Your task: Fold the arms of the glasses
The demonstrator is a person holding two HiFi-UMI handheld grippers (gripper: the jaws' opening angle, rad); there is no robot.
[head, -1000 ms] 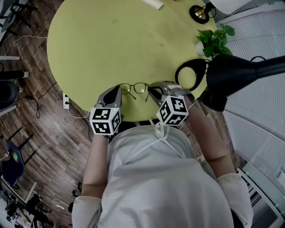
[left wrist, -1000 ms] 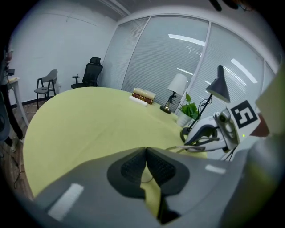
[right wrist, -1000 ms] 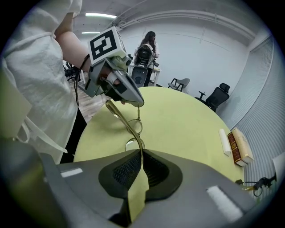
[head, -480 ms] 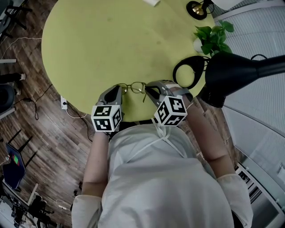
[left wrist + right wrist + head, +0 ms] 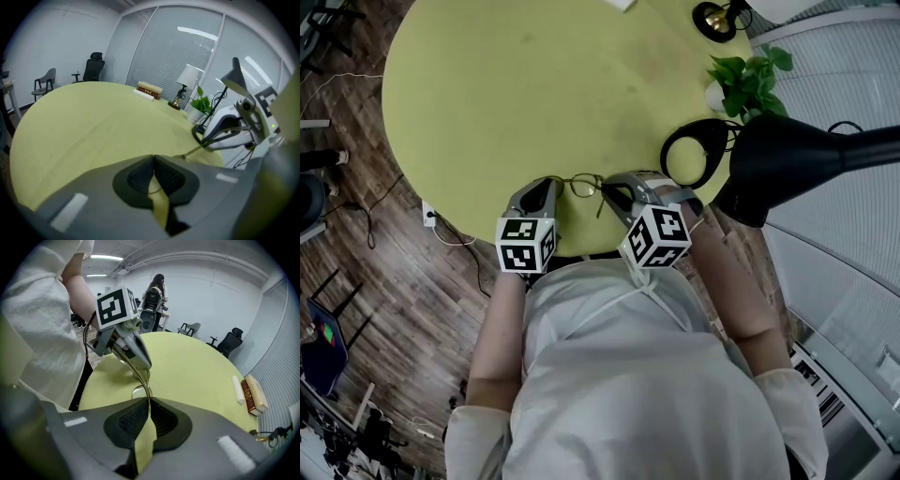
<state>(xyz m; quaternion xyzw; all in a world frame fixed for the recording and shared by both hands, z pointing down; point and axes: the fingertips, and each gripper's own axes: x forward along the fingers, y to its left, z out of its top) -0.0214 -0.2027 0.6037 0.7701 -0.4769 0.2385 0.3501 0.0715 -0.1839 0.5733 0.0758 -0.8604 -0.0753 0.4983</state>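
Jaws of the left gripper almost together, pads pinching a thin wire, probably the tip of one arm of the eyeglasses. Jaws of the right gripper likewise narrowed to a slit, clamped on the thin metal frame beside a lens. From those pads, one arm of the frame running up the right gripper view to the opposite gripper, which points back toward the camera.

In the head view, eyeglasses spanning the gap between the two gripper tips, just below the centre of the frame, over the near edge of the round yellow-green table. One loose arm hanging down from the frame toward the table edge.

At right of the head view, a black desk lamp, with a black ring on the table beside it and a potted plant just above. In the left gripper view, upper centre, books and a white-shaded table lamp at the table's far edge.
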